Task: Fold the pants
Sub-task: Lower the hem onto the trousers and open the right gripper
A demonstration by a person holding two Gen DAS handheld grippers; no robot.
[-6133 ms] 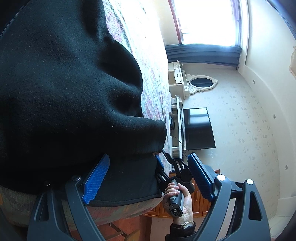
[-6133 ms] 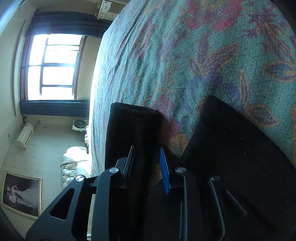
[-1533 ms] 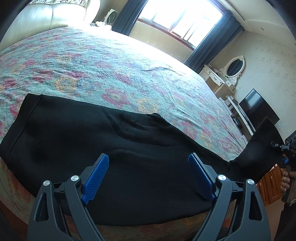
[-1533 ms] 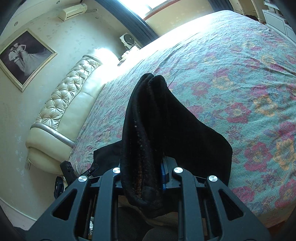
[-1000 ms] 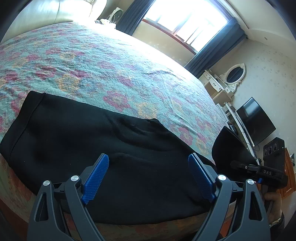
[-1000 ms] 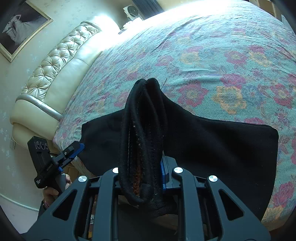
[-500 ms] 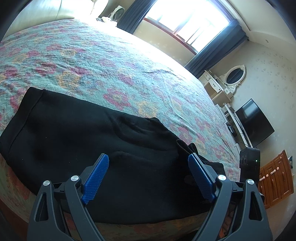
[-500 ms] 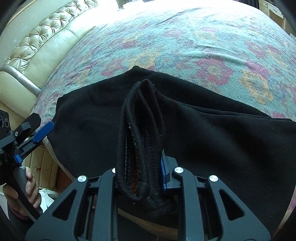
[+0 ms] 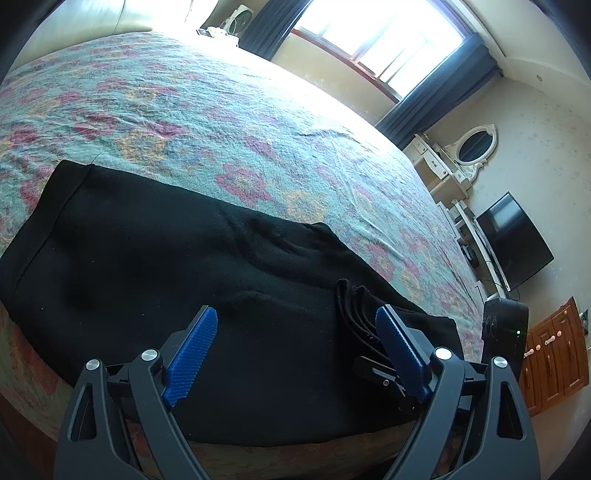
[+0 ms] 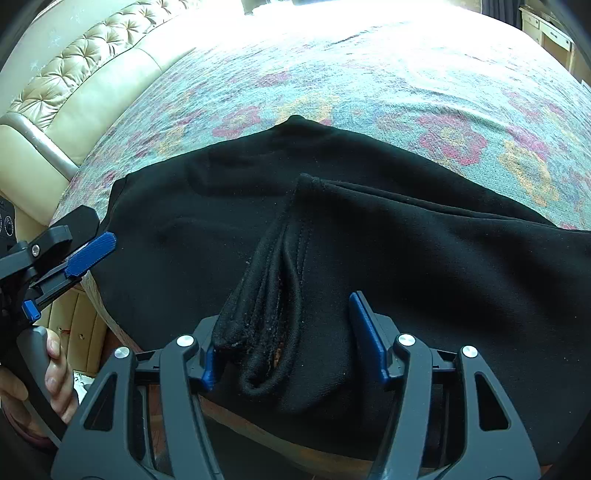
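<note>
The black pants (image 9: 184,266) lie flat along the near edge of the bed, folded over on themselves. In the right wrist view the pants (image 10: 406,240) fill the foreground, with the bunched leg cuffs (image 10: 269,302) lying on top between my right fingers. My right gripper (image 10: 291,343) is open, its jaws apart around the cuffs. My left gripper (image 9: 295,343) is open and empty just above the pants' near edge. It also shows in the right wrist view (image 10: 88,254) at the left, held by a hand.
The bed has a floral bedspread (image 9: 221,122) and a cream tufted headboard (image 10: 74,74). A window (image 9: 380,33), a white dresser with oval mirror (image 9: 472,147), a TV (image 9: 513,240) and a wooden cabinet (image 9: 554,350) stand beyond the bed.
My right gripper carried the leg cuffs leftward over the pants, lowered them onto the fabric and opened its jaws. My left gripper stayed open and nearly still.
</note>
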